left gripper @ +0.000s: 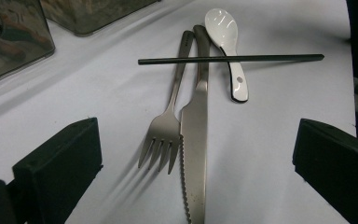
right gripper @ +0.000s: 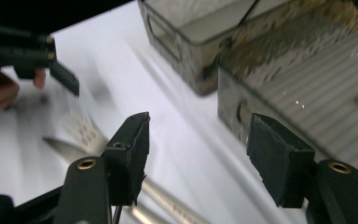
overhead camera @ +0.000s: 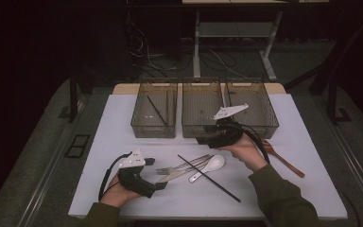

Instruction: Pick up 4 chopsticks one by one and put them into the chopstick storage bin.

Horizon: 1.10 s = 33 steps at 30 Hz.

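On the white table (overhead camera: 123,123) lie a steel fork (overhead camera: 179,166) and a serrated knife (overhead camera: 170,177) side by side. A white ceramic spoon (overhead camera: 212,164) lies next to them, and a black chopstick (overhead camera: 209,178) crosses their handles. My left gripper (overhead camera: 158,185) rests low at the front left with its jaws open wide, facing the fork (left gripper: 165,135) and knife (left gripper: 196,140). Past them are the spoon (left gripper: 223,28) and the chopstick (left gripper: 261,58). My right gripper (overhead camera: 202,140) hovers just in front of the middle bin (overhead camera: 201,128). In its own view the right gripper (right gripper: 198,140) is open and empty.
Three clear bins stand in a row at the back: the left bin (overhead camera: 154,127) holds a black chopstick (overhead camera: 156,109), and the right bin (overhead camera: 264,128) is beside the middle one. A wooden spoon (overhead camera: 281,158) lies on the table at the right.
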{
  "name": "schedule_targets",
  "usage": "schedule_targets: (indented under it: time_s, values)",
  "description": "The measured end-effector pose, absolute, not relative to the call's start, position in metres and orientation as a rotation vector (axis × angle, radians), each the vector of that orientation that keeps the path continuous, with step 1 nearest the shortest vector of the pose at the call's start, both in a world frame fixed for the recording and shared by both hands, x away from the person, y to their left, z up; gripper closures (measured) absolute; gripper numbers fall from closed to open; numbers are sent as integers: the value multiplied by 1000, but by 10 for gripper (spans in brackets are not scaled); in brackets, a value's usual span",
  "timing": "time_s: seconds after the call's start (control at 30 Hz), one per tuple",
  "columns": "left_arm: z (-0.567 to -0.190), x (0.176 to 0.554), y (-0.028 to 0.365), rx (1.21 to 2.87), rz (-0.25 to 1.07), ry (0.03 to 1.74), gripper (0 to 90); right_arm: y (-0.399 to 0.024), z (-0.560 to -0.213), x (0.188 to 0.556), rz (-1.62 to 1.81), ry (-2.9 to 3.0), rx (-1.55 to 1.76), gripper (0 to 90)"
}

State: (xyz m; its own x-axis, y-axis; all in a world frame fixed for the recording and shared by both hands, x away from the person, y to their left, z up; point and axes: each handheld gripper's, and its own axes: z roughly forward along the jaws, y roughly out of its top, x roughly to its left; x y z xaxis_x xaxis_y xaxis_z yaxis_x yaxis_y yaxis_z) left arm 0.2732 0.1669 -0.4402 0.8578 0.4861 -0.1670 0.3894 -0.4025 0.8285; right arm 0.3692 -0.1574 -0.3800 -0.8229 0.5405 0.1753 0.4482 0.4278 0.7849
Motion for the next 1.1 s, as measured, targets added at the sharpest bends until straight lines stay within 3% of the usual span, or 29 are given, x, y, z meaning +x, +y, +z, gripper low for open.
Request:
schedule_targets:
  time_s: [0.77,1.1]
  values:
    - [-438,272,166,2039,128,631,4,-204,-404,311,1238,2635,895,387]
    - [-438,271,167,2037,131,633,4,-202,-414,296,1161,2714,879,454]
